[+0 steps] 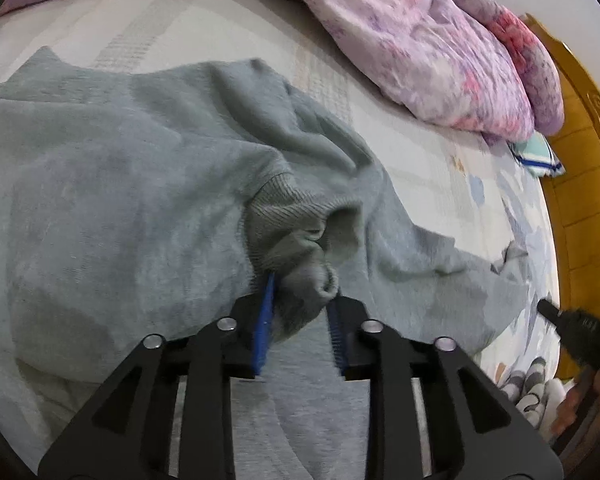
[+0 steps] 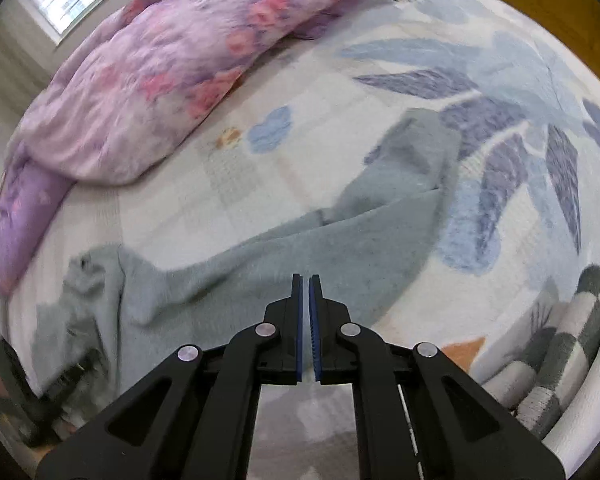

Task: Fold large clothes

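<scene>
**A:** Your left gripper [image 1: 300,300] has its jaws a little way apart, and the ribbed cuff [image 1: 288,216] of the grey sweater [image 1: 112,184] sits bunched between the blue pads [image 1: 265,320]. From the left wrist view I can't see the pads pressing on it; the cloth looks loose there, as if you are setting it down.

**B:** And where does the sweater lie?

**A:** Across the middle of the bed [image 1: 432,168], with the sleeve drawn in over the body, so the cuff rests on top of the chest. That is why your left hand points steeply down at it: you lay the cuff where the fold should stay.

**B:** The right one?

**A:** Your right gripper [image 2: 305,280] has its jaws all but together, nothing between them. It hangs over the sweater's other end, where a long flap [image 2: 400,200] runs out toward the leaf-printed side of the bed. I judge you are bringing it there to pick up that part next.

**B:** Anything in the way?

**A:** The pink quilt [image 2: 172,68] is heaped along the far edge, well apart from the sweater. A checked cloth [image 2: 560,344] lies near the right-hand edge, close to the flap but not touching it.
</scene>
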Tool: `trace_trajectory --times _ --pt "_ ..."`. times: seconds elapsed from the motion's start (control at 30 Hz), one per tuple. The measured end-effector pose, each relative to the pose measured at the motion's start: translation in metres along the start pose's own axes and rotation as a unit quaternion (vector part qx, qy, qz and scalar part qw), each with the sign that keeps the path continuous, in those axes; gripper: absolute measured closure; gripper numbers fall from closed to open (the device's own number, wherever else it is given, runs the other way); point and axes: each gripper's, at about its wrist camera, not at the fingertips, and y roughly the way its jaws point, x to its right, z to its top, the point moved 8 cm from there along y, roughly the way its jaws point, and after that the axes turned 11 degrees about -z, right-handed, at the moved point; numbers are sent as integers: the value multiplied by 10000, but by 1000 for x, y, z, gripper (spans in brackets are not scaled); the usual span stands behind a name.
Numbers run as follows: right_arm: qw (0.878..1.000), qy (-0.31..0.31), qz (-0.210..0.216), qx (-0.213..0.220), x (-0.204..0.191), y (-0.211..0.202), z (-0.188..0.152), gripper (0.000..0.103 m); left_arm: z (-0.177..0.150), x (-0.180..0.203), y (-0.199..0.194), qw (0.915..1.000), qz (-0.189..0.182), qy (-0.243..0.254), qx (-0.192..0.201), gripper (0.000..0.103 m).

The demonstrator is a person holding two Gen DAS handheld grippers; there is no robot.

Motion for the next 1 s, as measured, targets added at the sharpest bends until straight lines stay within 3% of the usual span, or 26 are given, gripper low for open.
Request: trace_trajectory --times 0.13,0.17,0.2,0.33,0.47,0.53,0.6,0.8,1.0 --pt "9943 974 299 -316 34 4 21 97 -3 -1 9 9999 102 -62 -93 75" --pt "9922 1145 340 -352 42 4 25 96 -2 0 8 9999 72 -95 -94 70" --pt "9896 1351 320 -382 53 5 31 96 -2 3 8 9999 39 -105 -106 66" --pt "9797 1940 -57 -500 103 18 52 75 -3 20 16 9997 12 63 -230 60" --pt "9690 2378 -165 -654 148 40 62 73 -11 33 29 9988 100 253 -407 60" --pt "9619 2608 286 -775 152 49 64 69 -18 31 39 9979 188 254 -574 60" --pt "9561 2680 814 -856 146 60 68 69 -21 28 45 9971 314 315 -611 60" --pt "9570 2724 527 -847 153 91 79 65 -23 33 51 9955 490 478 -654 51" --pt "9659 2372 613 -838 142 112 94 64 -22 33 52 9961 448 424 -632 47"
